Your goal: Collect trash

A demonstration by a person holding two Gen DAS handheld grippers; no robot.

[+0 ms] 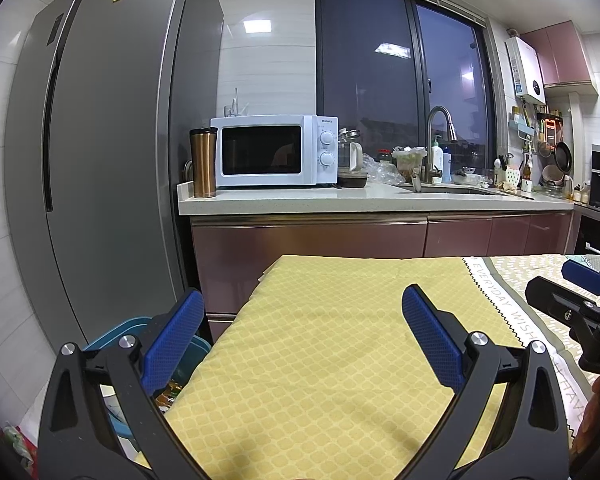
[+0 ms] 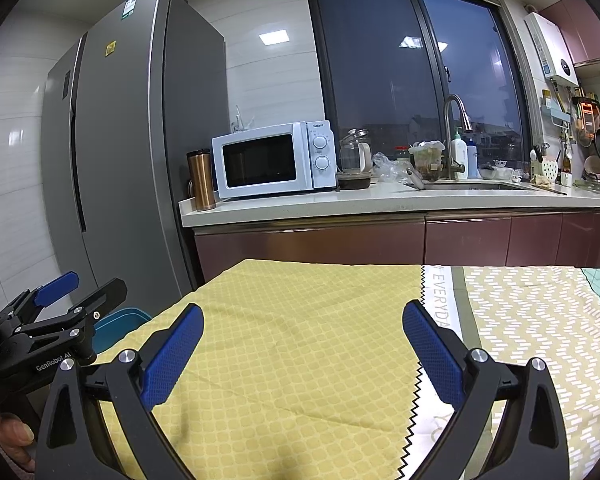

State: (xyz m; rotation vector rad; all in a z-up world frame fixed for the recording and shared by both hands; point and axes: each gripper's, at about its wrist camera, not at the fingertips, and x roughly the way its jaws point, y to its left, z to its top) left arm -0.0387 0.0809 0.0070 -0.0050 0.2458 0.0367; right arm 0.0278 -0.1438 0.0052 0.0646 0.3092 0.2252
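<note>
Your left gripper (image 1: 302, 330) has its blue pads (image 1: 174, 340) spread wide with nothing between them, only the yellow cloth (image 1: 320, 352) below. Your right gripper (image 2: 303, 348) is just as wide apart and holds nothing either; its pads (image 2: 432, 354) hang over the same cloth near the zigzag seam where the lettered strip (image 2: 440, 292) begins.

No loose trash shows on the cloth. At the table's left edge, low beside your left gripper, sits a teal bin (image 1: 134, 330) with what looks like wrappers inside; only its rim (image 2: 118, 326) shows in the right view.

Beyond the table runs a pale counter (image 1: 340, 198) over reddish cabinets, carrying a copper tumbler (image 1: 203, 162), a white microwave (image 1: 274, 150), a kettle (image 1: 350, 154), crumpled plastic bags (image 1: 384, 170) and a sink with a tall faucet (image 1: 440, 128). A grey fridge (image 1: 100, 140) stands far left, a dark window (image 1: 400, 80) behind the counter.

Both grippers are held level and side by side, pointing toward the counter. Fingers of your hands show at the frame edges (image 2: 14, 436).
</note>
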